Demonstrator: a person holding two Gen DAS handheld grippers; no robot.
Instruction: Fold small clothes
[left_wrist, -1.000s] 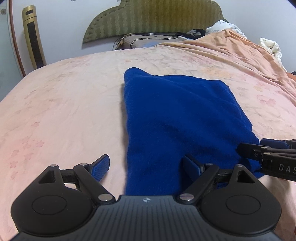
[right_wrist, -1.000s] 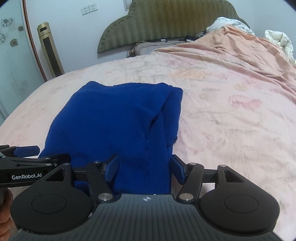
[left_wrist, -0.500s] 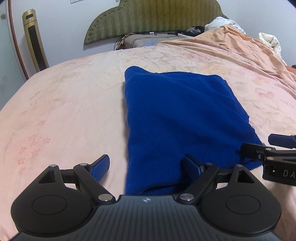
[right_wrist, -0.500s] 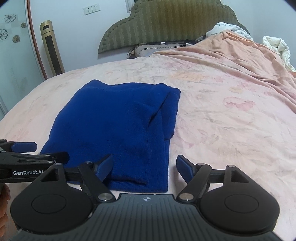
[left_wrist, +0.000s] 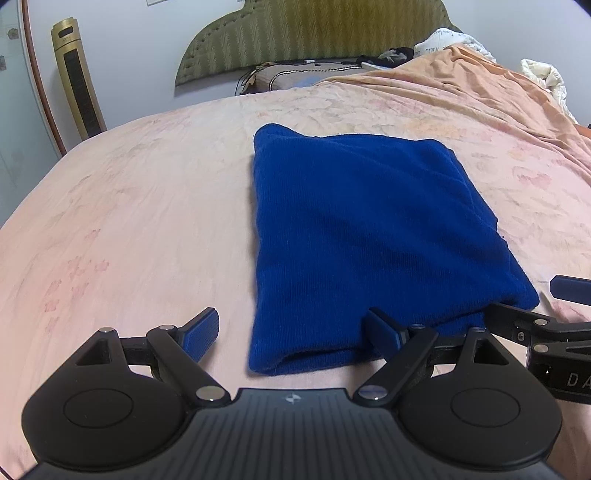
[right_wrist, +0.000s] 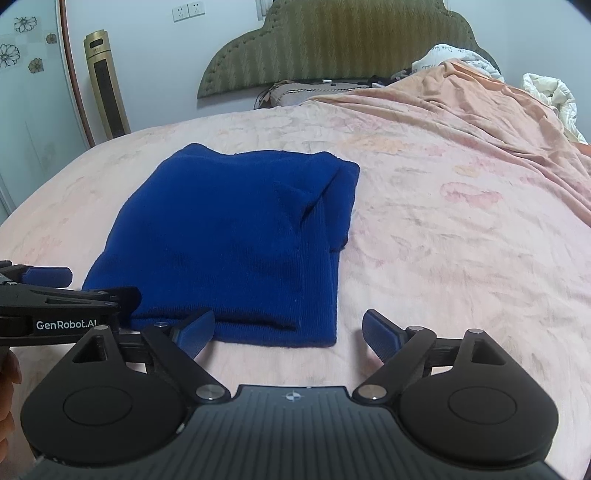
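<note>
On the pink bedsheet (left_wrist: 129, 206), everything is placed relative to the blue garment (left_wrist: 369, 229) — it lies flat mid-bed as a tidy folded rectangle, near edge toward the grippers, far edge toward the green headboard (left_wrist: 314, 33).

Left of the garment, by the wall, stands a gold tower unit (left_wrist: 77, 77), well apart. The left gripper (left_wrist: 291, 332) sits at the garment's near-left corner w/ jaws spread wide; its right pad overlaps the near hem, left pad over bare sheet, nothing pinched. Prob. parked there so the fold stays undisturbed.

At the garment's near-right corner, the right gripper (right_wrist: 288, 332) has jaws opening — the hem lies just ahead of and between the pads, but they aren't pressing it. Reads as a release: cloth let go so the layer settles flat. A doubled flap shows along the garment's right side in the right wrist view, slightly bunched.

Right of the garment, an orange blanket (right_wrist: 461, 103) is heaped, clear of the work area.
</note>
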